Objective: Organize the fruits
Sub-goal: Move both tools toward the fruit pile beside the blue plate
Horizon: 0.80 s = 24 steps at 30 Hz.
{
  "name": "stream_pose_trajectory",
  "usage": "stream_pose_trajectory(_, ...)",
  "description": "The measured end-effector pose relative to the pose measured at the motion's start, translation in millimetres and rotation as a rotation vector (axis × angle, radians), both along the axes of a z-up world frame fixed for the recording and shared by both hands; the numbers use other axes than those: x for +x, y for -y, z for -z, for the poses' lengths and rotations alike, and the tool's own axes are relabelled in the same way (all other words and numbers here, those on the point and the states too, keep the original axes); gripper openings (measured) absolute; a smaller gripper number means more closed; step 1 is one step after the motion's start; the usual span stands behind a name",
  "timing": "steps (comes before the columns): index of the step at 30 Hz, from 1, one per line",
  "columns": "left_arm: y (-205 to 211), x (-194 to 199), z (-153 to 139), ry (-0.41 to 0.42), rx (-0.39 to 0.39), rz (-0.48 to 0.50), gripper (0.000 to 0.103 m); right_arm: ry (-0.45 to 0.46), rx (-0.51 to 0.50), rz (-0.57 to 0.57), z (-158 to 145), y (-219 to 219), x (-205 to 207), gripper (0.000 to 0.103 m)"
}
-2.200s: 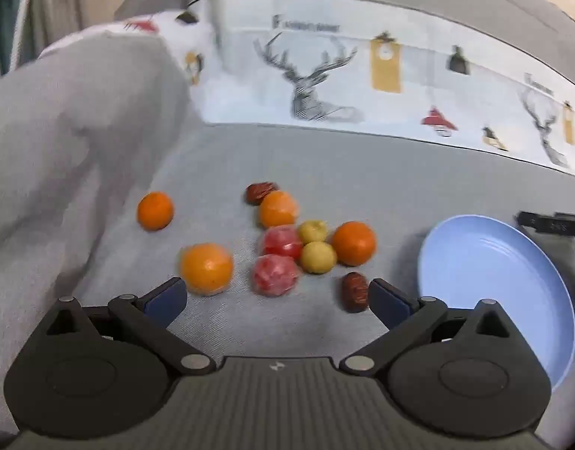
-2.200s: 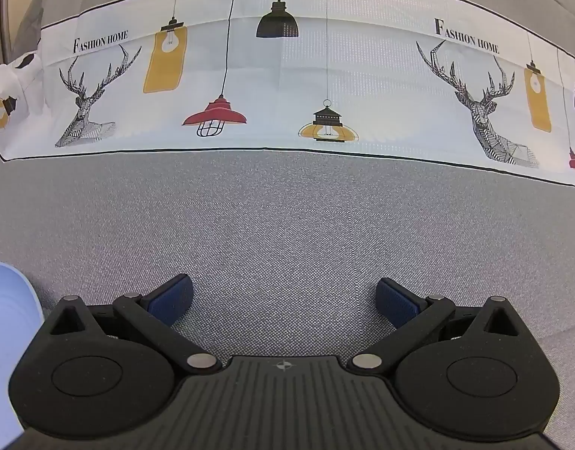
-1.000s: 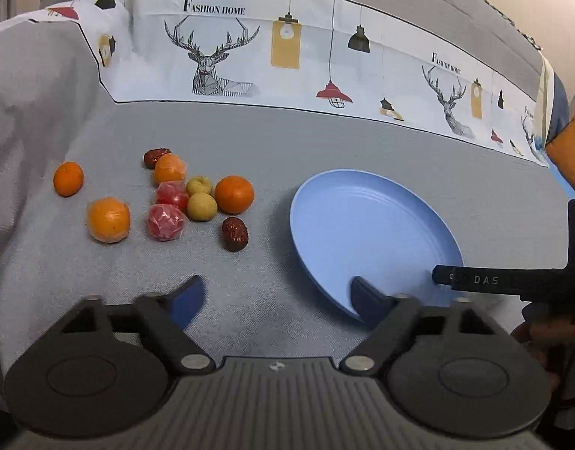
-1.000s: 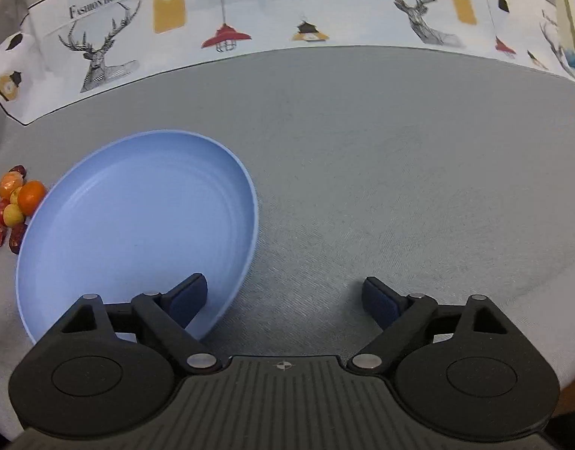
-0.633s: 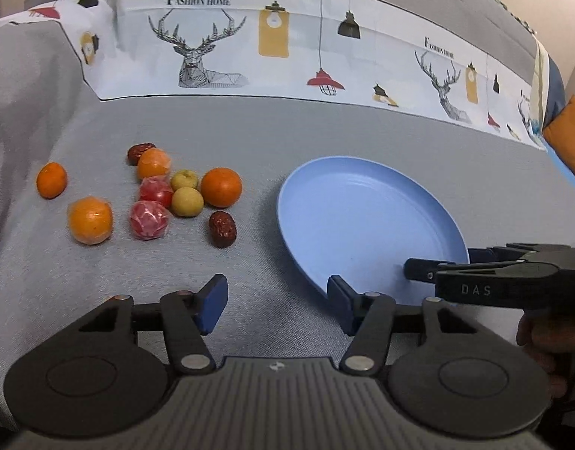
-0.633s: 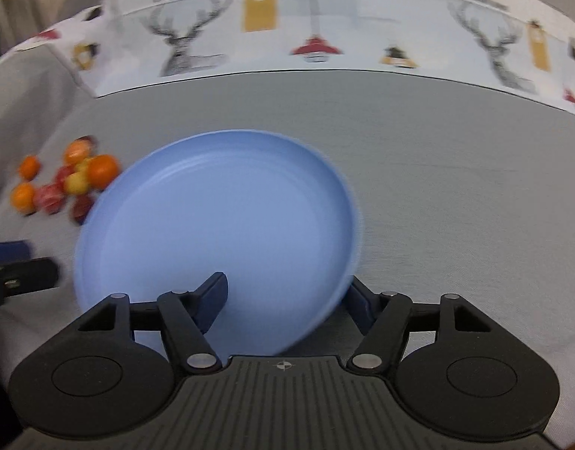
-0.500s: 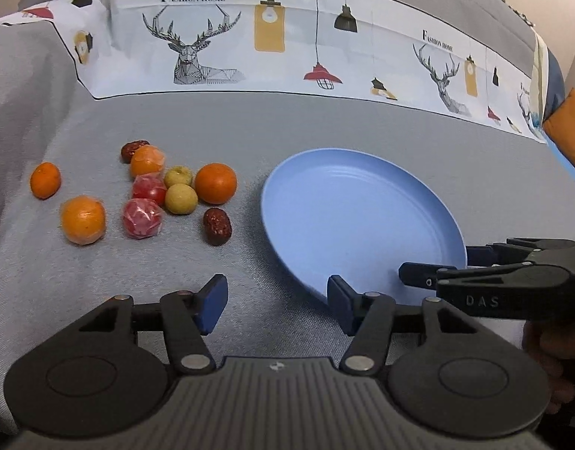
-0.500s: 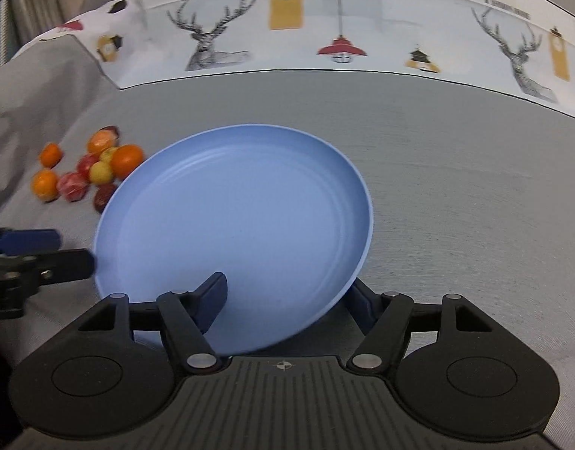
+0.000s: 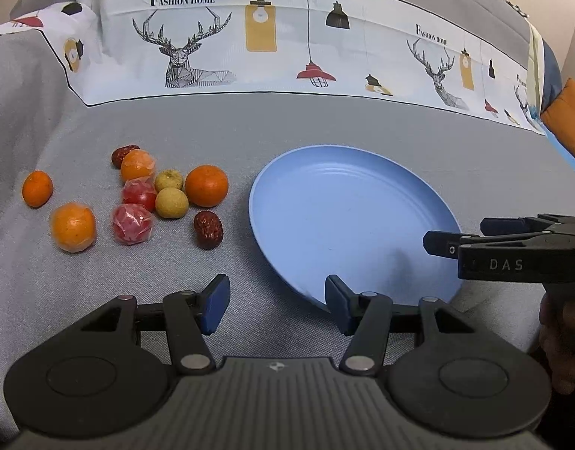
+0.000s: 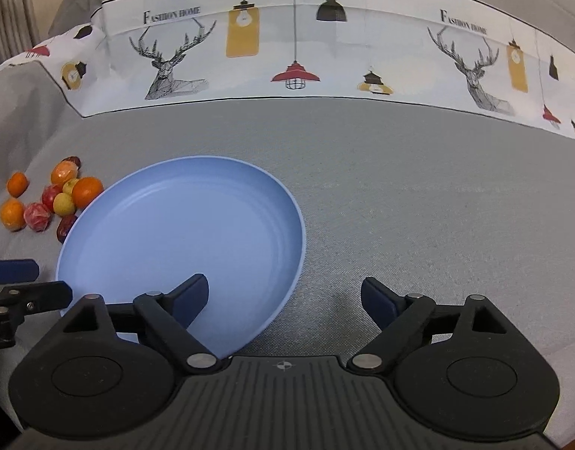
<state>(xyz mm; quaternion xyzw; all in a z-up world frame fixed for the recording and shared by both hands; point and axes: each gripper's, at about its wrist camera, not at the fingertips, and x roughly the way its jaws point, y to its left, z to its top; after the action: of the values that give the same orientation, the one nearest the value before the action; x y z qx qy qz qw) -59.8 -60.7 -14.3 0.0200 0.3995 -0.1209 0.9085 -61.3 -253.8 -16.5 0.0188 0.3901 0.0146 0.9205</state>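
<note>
A blue plate [image 9: 347, 202] lies on the grey cloth. Left of it sits a cluster of fruit: an orange [image 9: 206, 185], red wrapped fruits [image 9: 131, 224], yellow-green fruits [image 9: 171, 202] and a dark date [image 9: 208, 228]. My left gripper [image 9: 276, 300] hovers in front of the plate's near rim. Its jaws are closing with only cloth between them. My right gripper [image 10: 283, 298] straddles the near rim of the plate [image 10: 182, 225]. Its jaws are opening and its pads are clear of the rim. In the left wrist view it reaches in from the right edge [image 9: 452, 240].
A printed cloth band with deer and lamps [image 9: 272, 45] runs along the back. Two more oranges [image 9: 73, 227] lie at the far left. An orange cushion [image 9: 565, 112] shows at the right edge. A hand [image 9: 561, 341] holds the right gripper.
My left gripper has slid across toward the plate and its jaws have narrowed. The right gripper's jaws narrowed, then widened again, and the plate now lies under its left finger.
</note>
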Motion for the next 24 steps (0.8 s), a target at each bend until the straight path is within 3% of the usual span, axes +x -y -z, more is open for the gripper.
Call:
stream_pose_trajectory(11,-11,2,0,-0.001,0.001,0.024,0.062,0.034,-0.004,-0.003,-15,-14,-2,0.091)
stream_pose_trajectory(14,-13,3,0,0.000,-0.001,0.025,0.062,0.050,-0.019,0.007,-19,-17,-2,0.099)
stream_pose_trajectory(24,-21,3,-1,0.004,-0.007,0.033,0.062,0.162,-0.060,0.050,-29,-22,-9,0.102)
